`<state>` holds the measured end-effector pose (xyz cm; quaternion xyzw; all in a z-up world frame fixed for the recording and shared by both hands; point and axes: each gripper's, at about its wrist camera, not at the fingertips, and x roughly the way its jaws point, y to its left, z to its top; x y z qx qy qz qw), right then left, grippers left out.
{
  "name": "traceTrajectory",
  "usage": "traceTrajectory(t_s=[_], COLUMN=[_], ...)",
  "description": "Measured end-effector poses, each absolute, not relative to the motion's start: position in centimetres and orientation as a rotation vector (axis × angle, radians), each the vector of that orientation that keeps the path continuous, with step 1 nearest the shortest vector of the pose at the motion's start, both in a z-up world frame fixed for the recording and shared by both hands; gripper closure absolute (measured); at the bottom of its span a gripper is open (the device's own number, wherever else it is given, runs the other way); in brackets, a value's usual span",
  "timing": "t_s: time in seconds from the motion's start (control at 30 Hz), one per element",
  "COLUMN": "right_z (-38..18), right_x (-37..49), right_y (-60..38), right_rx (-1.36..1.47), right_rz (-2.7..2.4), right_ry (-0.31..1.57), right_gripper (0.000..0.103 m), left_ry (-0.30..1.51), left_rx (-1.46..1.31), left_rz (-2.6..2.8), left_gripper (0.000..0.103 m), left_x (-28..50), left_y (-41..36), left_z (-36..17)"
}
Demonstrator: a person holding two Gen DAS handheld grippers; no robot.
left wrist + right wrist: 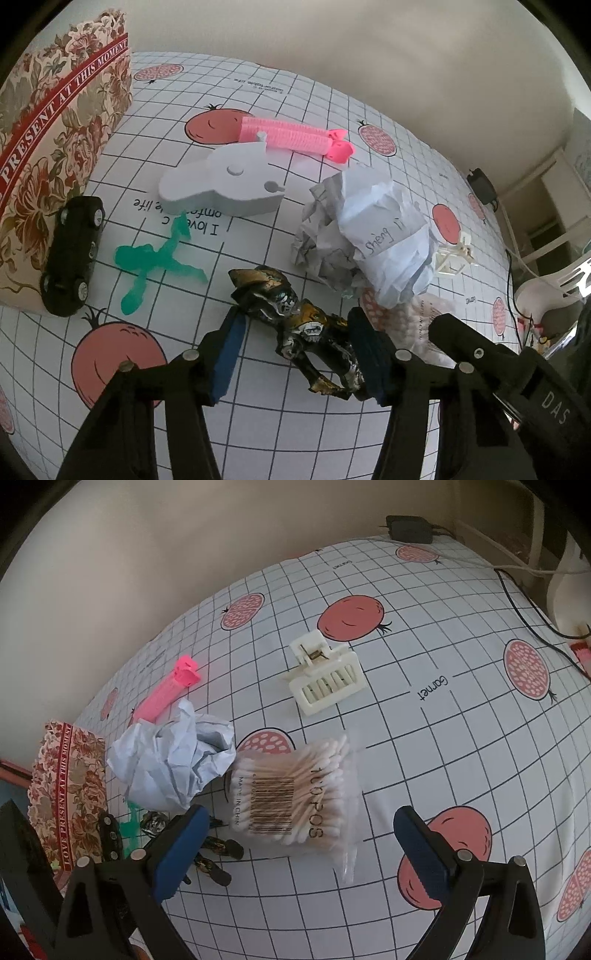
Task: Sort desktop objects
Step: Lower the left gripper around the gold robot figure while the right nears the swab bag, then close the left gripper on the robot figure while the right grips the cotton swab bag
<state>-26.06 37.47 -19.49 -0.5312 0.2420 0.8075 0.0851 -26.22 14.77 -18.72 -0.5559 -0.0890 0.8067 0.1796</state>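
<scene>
The left claw (295, 354) is spread around the black-and-gold toy figure (299, 328), which lies just in front of the crumpled paper (369, 236); neither pad clearly touches it. It looks light, rigid and knobbly, best pinched at the torso. The right claw (299, 845) hangs wide open, empty, near the cotton swab bag (295, 794).

**Count of things on the desk**

One black toy car (72, 254) at the left of the left wrist view. One green plastic figure (155, 258) beside it. One black-and-gold robot figure (295, 321) at lower centre. One white foam cutout (225, 181). One pink hair roller clip (295, 138) at upper centre. One crumpled paper wad (365, 236). One floral box (55, 147). One cream claw clip (325, 675). One bag of cotton swabs (295, 797).
</scene>
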Motion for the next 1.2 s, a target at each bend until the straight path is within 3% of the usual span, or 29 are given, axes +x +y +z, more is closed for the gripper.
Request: traceTrajectory(t_s=[0.1, 0.23, 0.57, 0.93, 1.2], right_z=[-19.6, -19.8, -20.6, -21.5, -21.1], right_x=[-26.1, -26.2, -26.6, -27.1, -27.3], right_y=[37.3, 36.9, 35.9, 34.8, 33.8], right_rx=[-1.587, -1.588, -1.598, -1.58, -1.553], right_rz=[2.401, 2.404, 2.389, 2.362, 2.366], right_ry=[0.735, 0.742, 0.667, 0.493, 0.413], right_gripper=[0.001, 0.001, 0.001, 0.002, 0.019], left_ry=[-0.263, -0.314, -0.215, -0.249, -0.258], left_rx=[-1.571, -1.566, -1.618, -1.687, -1.693], left_rz=[2.274, 2.237, 2.271, 2.271, 2.275], left_gripper=[0.047, 0.065, 0.066, 0.066, 0.066], left_x=[-26.2, -26.0, -25.8, -25.9, -26.0], left_y=[14.7, 14.4, 13.3, 10.6, 9.4], left_z=[-18.8, -18.8, -18.3, -18.0, -17.8])
